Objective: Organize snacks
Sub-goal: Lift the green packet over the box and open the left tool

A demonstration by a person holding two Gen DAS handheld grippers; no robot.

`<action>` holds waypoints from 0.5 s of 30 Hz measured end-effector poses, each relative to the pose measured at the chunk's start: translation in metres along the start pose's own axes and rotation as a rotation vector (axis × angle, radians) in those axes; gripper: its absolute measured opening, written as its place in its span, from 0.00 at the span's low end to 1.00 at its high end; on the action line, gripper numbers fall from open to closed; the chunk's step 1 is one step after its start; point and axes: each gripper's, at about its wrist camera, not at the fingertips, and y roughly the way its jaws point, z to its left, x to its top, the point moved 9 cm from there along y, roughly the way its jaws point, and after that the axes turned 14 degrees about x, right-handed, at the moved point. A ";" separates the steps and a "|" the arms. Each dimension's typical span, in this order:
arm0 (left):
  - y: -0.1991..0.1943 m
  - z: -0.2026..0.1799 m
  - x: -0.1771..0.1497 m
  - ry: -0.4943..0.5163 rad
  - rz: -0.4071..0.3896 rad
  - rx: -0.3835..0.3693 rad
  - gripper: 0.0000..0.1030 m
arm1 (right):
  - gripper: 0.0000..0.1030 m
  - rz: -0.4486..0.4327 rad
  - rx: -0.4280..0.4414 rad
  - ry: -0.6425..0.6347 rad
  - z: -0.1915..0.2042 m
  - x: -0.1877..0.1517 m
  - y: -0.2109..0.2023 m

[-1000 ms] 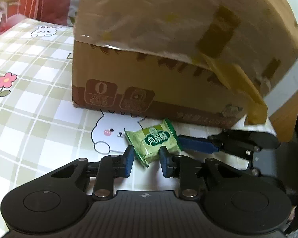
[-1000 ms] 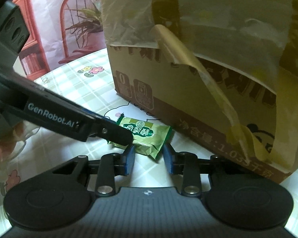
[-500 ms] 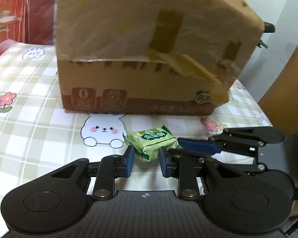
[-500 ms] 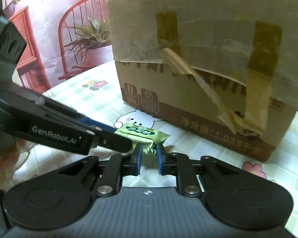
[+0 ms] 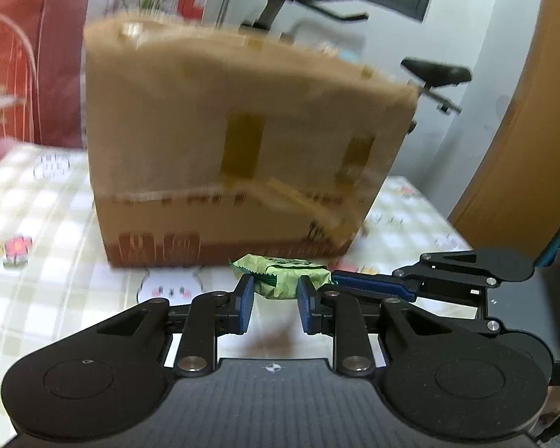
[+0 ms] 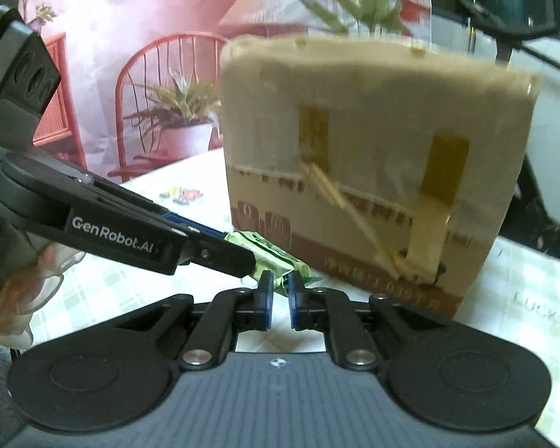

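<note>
Though lifted, snack packet (image 5: 284, 274) long axis crosswise

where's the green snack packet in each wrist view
Left wrist: green snack packet at lower centre, pinched between the left gripper pads.
Right wrist: packet at lower centre, gripped at its end by the right gripper.
Shared landmark: the cardboard box just behind it.

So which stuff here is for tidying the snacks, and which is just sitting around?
For the job:
- green snack packet
- left gripper and right gripper, both shut on it
- cardboard box, probably

Just around:
- checked tablecloth
- potted plant
</note>
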 end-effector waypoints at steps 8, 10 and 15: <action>-0.039 -0.005 0.049 -0.017 -0.160 -0.029 0.26 | 0.05 -0.106 -0.058 -0.122 0.011 0.056 -0.032; -0.045 -0.006 0.064 -0.013 -0.196 -0.033 0.26 | 0.05 -0.130 -0.071 -0.153 0.013 0.071 -0.039; -0.050 -0.010 0.095 -0.023 -0.259 -0.050 0.26 | 0.04 -0.163 -0.106 -0.206 0.008 0.103 -0.046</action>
